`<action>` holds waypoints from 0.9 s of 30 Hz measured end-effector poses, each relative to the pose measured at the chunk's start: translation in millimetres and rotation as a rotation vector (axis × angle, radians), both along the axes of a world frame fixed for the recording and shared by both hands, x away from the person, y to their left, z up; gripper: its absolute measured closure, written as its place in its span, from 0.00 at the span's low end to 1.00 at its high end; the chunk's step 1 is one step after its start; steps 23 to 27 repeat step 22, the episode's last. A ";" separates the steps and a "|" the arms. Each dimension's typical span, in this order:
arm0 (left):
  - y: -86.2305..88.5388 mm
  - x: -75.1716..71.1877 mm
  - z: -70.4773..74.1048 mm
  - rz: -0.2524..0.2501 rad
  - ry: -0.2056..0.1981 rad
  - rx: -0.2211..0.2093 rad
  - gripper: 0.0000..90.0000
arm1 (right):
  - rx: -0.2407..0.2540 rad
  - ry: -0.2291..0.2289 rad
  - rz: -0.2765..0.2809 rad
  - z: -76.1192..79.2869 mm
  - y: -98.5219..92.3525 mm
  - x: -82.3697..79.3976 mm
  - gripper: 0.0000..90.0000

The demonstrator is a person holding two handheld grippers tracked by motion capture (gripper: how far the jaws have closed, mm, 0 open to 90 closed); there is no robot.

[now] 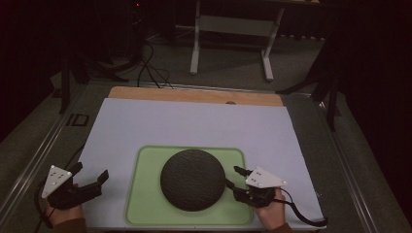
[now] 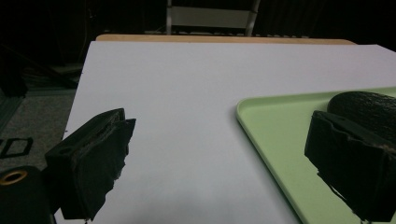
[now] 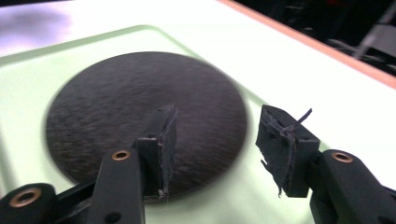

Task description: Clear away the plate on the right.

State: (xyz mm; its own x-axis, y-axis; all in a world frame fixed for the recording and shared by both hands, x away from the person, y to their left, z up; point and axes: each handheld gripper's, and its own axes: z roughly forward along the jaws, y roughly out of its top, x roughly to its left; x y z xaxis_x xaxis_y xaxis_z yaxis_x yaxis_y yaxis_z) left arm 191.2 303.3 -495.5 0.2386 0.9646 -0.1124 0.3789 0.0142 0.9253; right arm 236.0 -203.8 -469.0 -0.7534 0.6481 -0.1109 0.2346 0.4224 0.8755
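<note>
High view: dark round plate sits centred on green tray; right gripper at its rim, likely to grasp.
Left gripper view: left gripper jaws wide, empty, beside tray.
Right gripper view: jaws apart, straddling plate's edge.

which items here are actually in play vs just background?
In play:
- dark round plate
- green tray under it
- right gripper, open at the plate's edge
- left gripper, open, off the tray

Background:
- white sheet
- wooden board
- white table frame behind
</note>
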 end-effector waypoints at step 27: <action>-0.6 1.6 -0.8 0.029 0.007 0.013 0.09 | 0.147 0.024 -0.445 -10.2 -148.2 -0.3 0.47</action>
